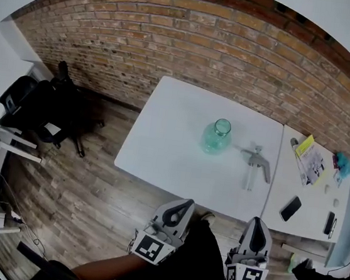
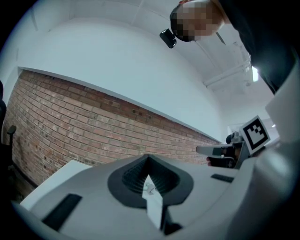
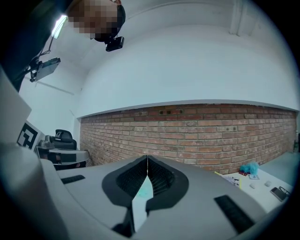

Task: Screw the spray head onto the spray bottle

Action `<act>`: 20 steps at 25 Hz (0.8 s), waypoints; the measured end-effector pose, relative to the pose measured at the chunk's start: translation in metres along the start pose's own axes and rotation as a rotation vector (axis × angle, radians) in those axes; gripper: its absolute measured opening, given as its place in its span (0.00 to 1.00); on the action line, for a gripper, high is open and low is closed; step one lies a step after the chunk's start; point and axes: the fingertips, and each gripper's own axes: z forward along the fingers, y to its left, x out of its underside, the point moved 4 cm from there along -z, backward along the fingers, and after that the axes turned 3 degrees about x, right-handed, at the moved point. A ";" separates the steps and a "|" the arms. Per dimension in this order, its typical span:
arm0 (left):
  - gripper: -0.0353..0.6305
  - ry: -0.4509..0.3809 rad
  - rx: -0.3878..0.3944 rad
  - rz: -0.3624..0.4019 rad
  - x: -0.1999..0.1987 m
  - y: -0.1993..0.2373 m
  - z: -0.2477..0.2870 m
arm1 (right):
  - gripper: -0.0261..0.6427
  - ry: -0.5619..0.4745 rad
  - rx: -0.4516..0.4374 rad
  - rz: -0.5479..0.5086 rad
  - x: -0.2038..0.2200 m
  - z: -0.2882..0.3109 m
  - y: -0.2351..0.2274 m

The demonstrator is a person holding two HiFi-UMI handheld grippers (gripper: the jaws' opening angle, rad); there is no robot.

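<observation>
A black office chair stands on the wooden floor at the far left. The left tongs are fully closed and empty, held off the near edge of the white surface. On that surface the green spray bottle stands upright with an open neck. The grey spray head lies on its side just right of it, not touching. The right tongs are also closed on nothing, near the spray head's end. A dark phone lies further right.

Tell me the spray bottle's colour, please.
The bottle is translucent teal-green; the head view shows it best.
</observation>
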 end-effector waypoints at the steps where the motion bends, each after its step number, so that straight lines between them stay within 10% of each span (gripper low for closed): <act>1: 0.04 0.004 -0.002 -0.002 0.001 0.001 0.002 | 0.05 -0.001 0.001 0.001 0.000 0.002 -0.002; 20: 0.04 -0.014 -0.110 0.088 0.007 0.007 0.074 | 0.05 -0.027 -0.092 0.036 0.003 0.064 -0.067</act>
